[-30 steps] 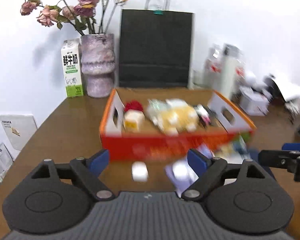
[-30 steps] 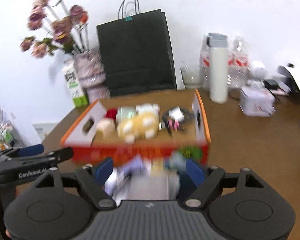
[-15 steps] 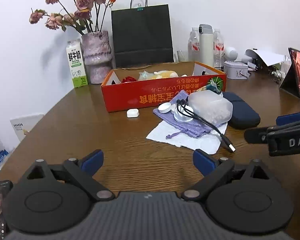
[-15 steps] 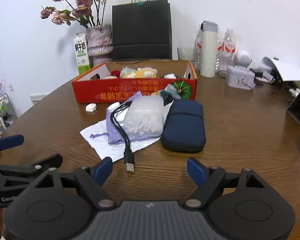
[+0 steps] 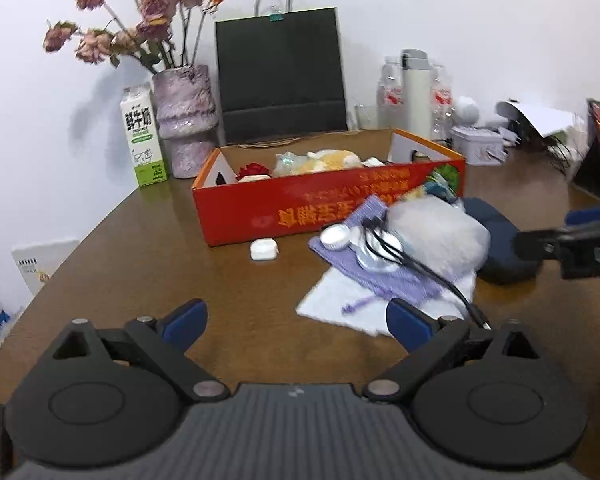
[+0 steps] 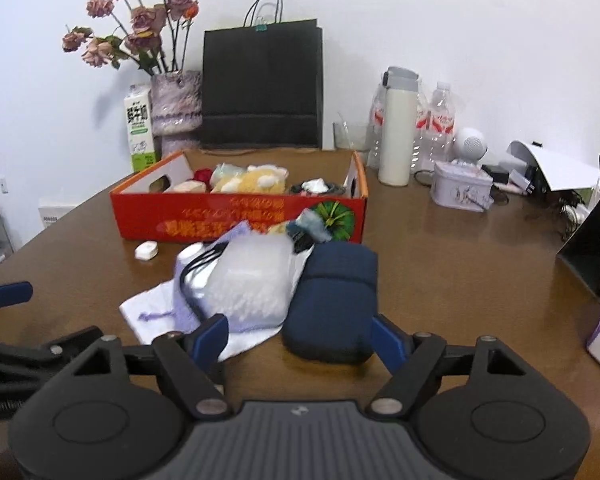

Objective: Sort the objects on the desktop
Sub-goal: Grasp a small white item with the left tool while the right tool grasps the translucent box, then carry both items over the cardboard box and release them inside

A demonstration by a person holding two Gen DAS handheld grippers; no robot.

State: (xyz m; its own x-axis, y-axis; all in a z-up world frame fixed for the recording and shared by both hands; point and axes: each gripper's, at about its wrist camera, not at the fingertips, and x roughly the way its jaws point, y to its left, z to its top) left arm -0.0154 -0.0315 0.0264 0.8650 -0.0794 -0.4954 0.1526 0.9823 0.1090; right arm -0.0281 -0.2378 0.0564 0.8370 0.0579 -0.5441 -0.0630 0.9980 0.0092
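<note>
Both hand-held grippers (image 5: pixel 296 320) (image 6: pixel 298 338) released; rounded navy pouch (image 6: pixel 336 300) lies beside frosted bag (image 6: pixel 252 280)

Navy pouch (image 6: pixel 336 300) lies between the right gripper's (image 6: pixel 300 338) closing jaws.

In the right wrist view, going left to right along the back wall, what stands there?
Green and white milk carton → mottled purple vase of dried roses → black paper bag → clear glass cup → tall white thermos flask → round white speaker.
</note>
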